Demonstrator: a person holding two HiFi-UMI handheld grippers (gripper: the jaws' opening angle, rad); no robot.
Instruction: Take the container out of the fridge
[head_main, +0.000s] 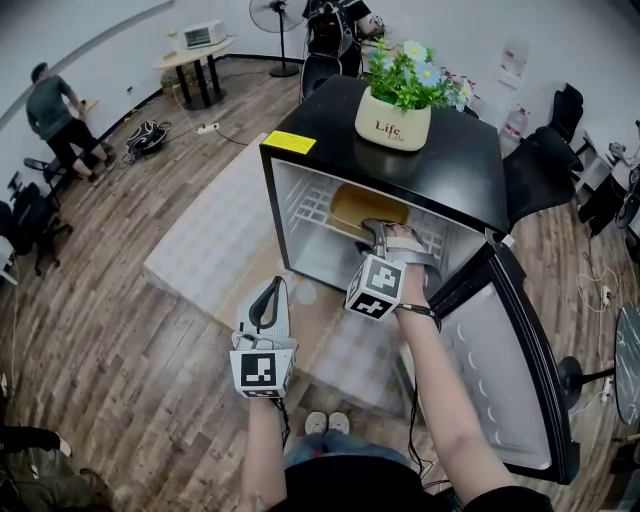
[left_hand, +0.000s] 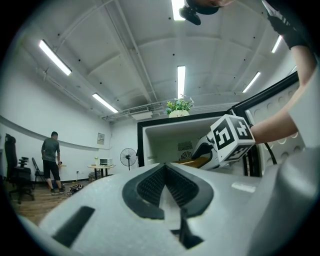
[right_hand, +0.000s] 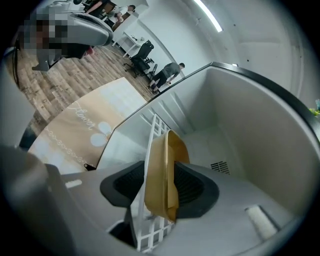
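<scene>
A small black fridge stands on the floor with its door swung open to the right. A tan container lies on the white wire shelf inside. My right gripper reaches into the fridge and is open. In the right gripper view the container's rim and the shelf's edge stand between the two black pads. My left gripper hangs in front of the fridge, shut and empty. The left gripper view shows its pads together and the right gripper at the container.
A white pot of flowers sits on top of the fridge. A pale rug lies under and left of it. A person stands far left; a round table, a fan and office chairs line the room.
</scene>
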